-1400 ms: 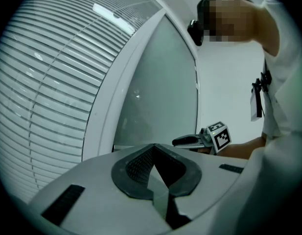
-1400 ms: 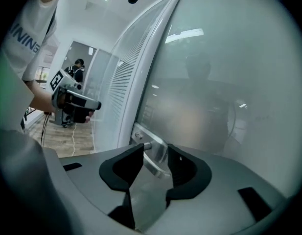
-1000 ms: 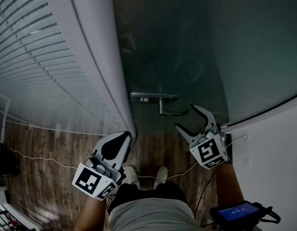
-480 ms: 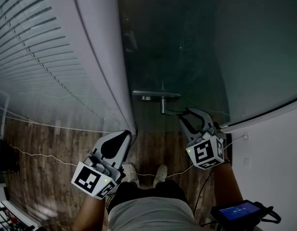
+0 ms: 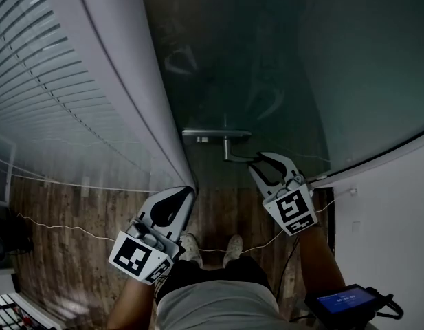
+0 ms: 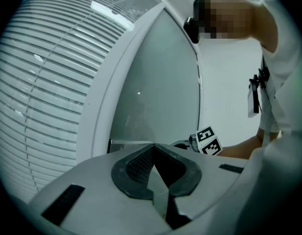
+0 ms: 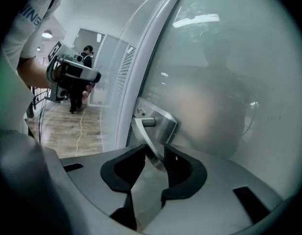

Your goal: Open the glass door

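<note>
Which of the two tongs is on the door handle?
The right tongs: their jaws have just been closing on the lever handle. The left tongs are shut and empty.

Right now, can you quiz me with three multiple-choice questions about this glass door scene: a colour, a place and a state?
1. The floor is: A brown wood planks; B green carpet; C white tiles.
2. The silver metal lever handle sits: A on the floor; B between the right gripper's jaws; C on a shelf.
3. The left gripper's jaws are: A wide open; B clamped on the handle; C closed and empty.
Answers: 1 A, wood grain shows underfoot. 2 B, those jaws have just been closing and now grip the lever. 3 C, its tips meet with nothing between.
</note>
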`<state>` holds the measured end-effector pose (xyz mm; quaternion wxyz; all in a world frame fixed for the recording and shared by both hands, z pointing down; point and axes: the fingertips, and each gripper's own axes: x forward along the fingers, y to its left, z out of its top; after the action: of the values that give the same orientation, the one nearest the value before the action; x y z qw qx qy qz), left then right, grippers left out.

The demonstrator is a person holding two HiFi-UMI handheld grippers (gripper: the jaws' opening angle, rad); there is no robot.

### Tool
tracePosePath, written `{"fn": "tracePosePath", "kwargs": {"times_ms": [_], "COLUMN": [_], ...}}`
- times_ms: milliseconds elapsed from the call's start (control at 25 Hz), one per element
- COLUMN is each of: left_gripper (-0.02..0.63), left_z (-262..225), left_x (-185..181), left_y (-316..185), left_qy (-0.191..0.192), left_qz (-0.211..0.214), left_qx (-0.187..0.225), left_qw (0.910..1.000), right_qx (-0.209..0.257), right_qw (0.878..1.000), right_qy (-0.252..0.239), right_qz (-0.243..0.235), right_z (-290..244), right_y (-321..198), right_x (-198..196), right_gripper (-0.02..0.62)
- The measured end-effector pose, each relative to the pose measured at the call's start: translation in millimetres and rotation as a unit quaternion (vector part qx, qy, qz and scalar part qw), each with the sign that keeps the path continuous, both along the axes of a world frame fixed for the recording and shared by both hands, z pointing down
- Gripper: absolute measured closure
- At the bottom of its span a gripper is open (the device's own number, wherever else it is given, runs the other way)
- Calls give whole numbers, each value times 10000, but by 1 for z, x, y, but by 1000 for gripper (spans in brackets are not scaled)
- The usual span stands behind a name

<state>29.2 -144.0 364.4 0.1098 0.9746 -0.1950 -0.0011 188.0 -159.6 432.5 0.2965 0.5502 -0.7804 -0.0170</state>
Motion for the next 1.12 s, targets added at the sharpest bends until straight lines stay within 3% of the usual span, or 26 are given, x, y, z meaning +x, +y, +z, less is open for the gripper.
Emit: {"fn": "tracePosePath", "kwargs": {"times_ms": [400, 760, 1120], "left_gripper": [606, 604, 606], "left_z": [-10, 1, 2], "left_x": [9, 33, 44], "left_y": [-4, 10, 14], "left_qy": [-2, 20, 81], "left_qz": [-225, -188, -239], "left_qx": [100, 188, 198], "left_qw": [9997, 9996, 9995], "right_qx": [31, 105, -222], "right_qw": [9977, 9974, 9965], "right_qy": [-682, -704, -788], "right_qz": [1, -78, -184], "right_z": [13, 29, 36], "right_y": [-7, -22, -44], "right_x": [-2, 5, 18], "right_gripper": [477, 479, 480]}}
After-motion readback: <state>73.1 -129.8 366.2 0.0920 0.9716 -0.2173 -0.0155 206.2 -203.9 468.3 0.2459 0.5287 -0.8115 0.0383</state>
